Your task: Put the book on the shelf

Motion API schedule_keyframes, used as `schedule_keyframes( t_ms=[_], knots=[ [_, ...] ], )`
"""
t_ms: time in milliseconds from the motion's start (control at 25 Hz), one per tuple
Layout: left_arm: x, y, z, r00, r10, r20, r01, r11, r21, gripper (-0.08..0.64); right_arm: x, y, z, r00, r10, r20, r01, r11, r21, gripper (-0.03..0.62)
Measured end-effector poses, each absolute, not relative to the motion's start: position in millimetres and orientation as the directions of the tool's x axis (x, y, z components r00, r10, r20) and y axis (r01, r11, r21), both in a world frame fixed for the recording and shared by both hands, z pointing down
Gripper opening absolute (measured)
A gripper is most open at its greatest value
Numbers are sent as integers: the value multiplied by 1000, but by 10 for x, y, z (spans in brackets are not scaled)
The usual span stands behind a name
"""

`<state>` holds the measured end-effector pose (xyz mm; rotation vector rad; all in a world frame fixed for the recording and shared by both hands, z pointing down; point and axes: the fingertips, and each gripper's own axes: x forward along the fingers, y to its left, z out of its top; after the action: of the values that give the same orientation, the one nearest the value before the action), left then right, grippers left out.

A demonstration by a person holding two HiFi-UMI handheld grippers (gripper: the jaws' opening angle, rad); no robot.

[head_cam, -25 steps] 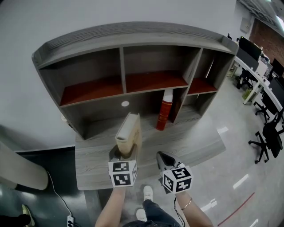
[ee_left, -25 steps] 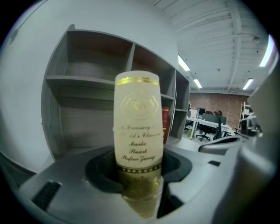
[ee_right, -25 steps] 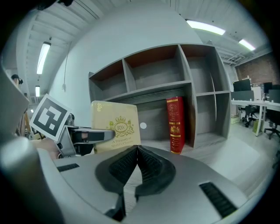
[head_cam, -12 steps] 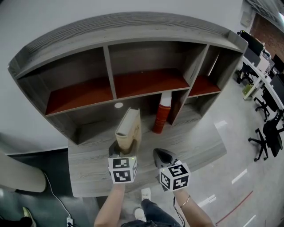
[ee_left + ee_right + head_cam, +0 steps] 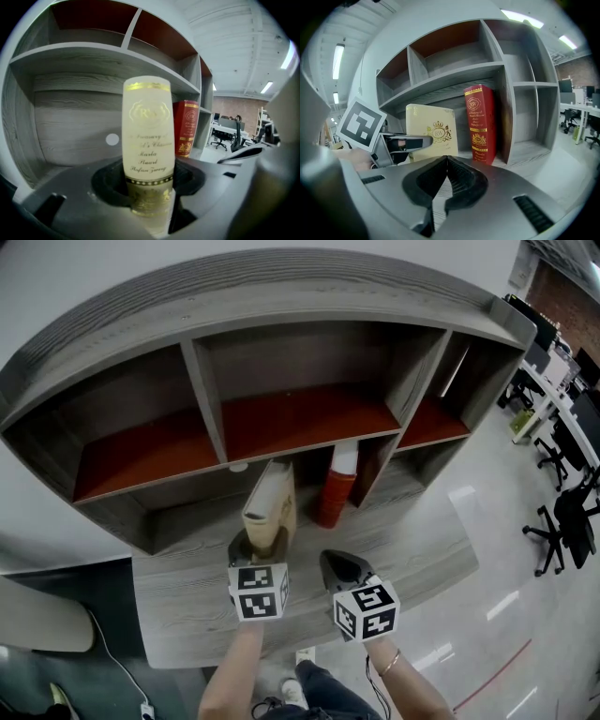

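Book (image 5: 272,507): a cream volume with gold lettering is held upright in front of the shelf's lower middle bay, over the desk, with its spine turned toward the holder. Whether its bottom edge touches the desk cannot be told, as that edge is hidden.
Left gripper (image 5: 261,545): its jaws are clamped on the lower end of the book, one on each cover, and are set wide by the book's thickness.
Right gripper (image 5: 339,568): its jaws are pressed together with nothing between them; it is held just to the right of the left gripper, low over the desk.
Red book (image 5: 335,488): it is stood upright in the lower middle bay, against the divider on its right, near the cream book but apart from it.
Shelf (image 5: 204,399): grey wood-grain, with a dark red upper board, split by uprights into bays; the upper bays are seen bare.
White disc (image 5: 112,139): it is set in the back panel of the lower bay, left of the held book.
Desk (image 5: 403,545): grey wood-grain, and the shelf is carried on it.
Office chairs (image 5: 562,521): they are seen far right, well apart from the desk.
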<state>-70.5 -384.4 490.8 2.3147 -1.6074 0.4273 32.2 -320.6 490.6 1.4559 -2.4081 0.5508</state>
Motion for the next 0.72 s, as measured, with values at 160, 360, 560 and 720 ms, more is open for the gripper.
schedule_keyframes(
  t_ms=[160,360,560,720],
  knots=[
    [-660,-3969,4954,336,-850,406,-938,-341,61,222,322,-3306,4937,-460,-781,422,-887,424,-181,9],
    [-632,-4091,5002,334,-849,409,-938,-341,59,224,314,-3398,4971,-462,-777,427,-886,426,-183,9],
    [-581,-4225,4987,342,-856,387,-936,-345,65,224,330,-3475,4995,-459,-775,434,-887,423,-182,9],
    [-531,-4308,5013,346,-857,382,-934,-352,58,224,346,-3512,5022,-455,-773,442,-890,420,-181,9]
  ],
)
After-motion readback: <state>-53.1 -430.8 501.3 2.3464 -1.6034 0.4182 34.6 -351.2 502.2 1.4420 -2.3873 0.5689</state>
